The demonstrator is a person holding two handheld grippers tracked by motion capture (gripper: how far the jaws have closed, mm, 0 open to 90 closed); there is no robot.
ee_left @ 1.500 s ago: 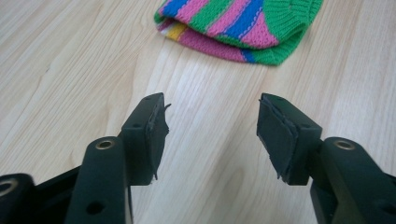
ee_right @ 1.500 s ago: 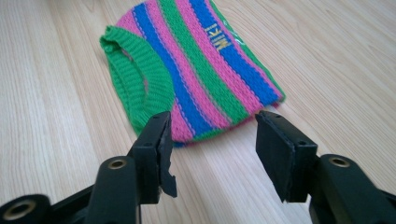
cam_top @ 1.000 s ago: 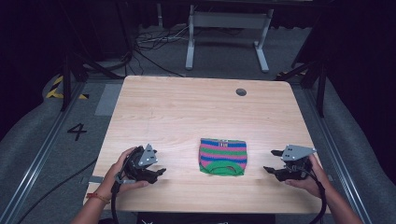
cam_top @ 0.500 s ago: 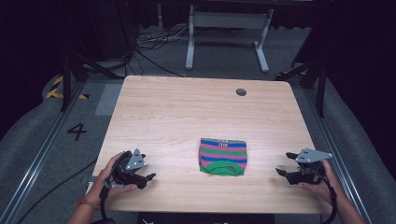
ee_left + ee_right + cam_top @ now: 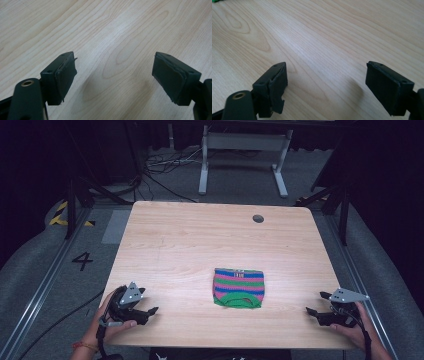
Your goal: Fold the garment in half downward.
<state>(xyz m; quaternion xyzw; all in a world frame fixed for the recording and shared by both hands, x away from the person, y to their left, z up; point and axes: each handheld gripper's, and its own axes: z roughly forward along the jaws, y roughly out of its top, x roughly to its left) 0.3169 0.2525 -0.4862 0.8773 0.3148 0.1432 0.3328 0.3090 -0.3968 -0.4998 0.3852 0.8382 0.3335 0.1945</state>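
High view: your left gripper (image 5: 146,309) sits at the counter's (image 5: 200,240) near-left corner, jaws spread wide, nothing between them. Your right gripper (image 5: 317,305) is at the near-right corner, jaws also wide apart and empty. Your hands hold both from the near edge.

Left gripper view: left gripper (image 5: 113,77) has both pads over bare wood grain, pad rubber frayed at the edges. Right gripper view: right gripper (image 5: 327,86) shows the same, wide gap over bare wood, with a sliver of green at the top-left corner.

Between the two grippers, a bit further in from the near edge and slightly right of centre, lies a folded striped cloth (image 5: 238,287), pink, blue and green bands, flat, well apart from both grippers. Far-right part of the counter has a round cable hole (image 5: 258,218).
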